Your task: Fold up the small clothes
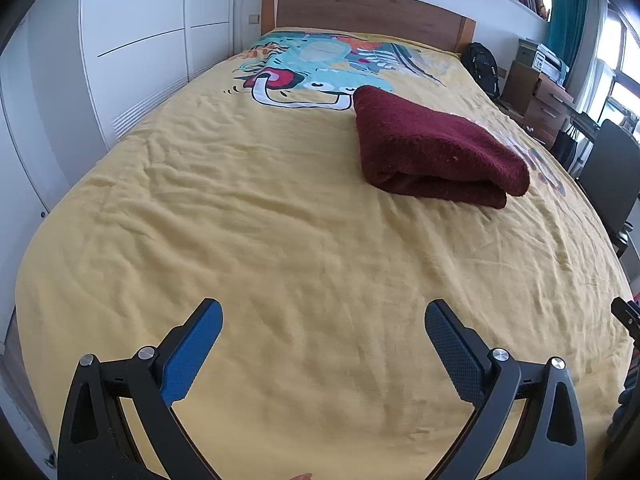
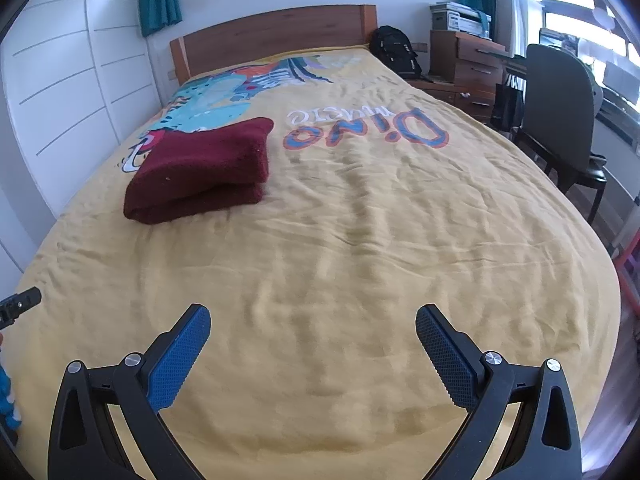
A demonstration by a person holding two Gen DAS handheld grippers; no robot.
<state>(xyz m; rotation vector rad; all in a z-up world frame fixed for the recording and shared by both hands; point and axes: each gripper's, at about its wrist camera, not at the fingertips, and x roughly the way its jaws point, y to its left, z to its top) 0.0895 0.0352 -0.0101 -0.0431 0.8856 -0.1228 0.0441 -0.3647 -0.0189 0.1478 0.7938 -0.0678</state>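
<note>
A dark red fleecy garment (image 1: 436,152) lies folded in a thick bundle on the yellow bed cover (image 1: 260,220), far ahead and to the right in the left wrist view. It also shows in the right wrist view (image 2: 200,172), far ahead and to the left. My left gripper (image 1: 322,314) is open and empty, low over the near part of the bed. My right gripper (image 2: 313,318) is open and empty, also low over the near part of the bed (image 2: 360,240). Both are well short of the garment.
A wooden headboard (image 1: 360,8) stands at the far end. White wardrobe doors (image 1: 132,48) run along the left side. A black backpack (image 2: 394,52), wooden drawers (image 2: 468,64) and a dark chair (image 2: 560,112) stand to the right of the bed.
</note>
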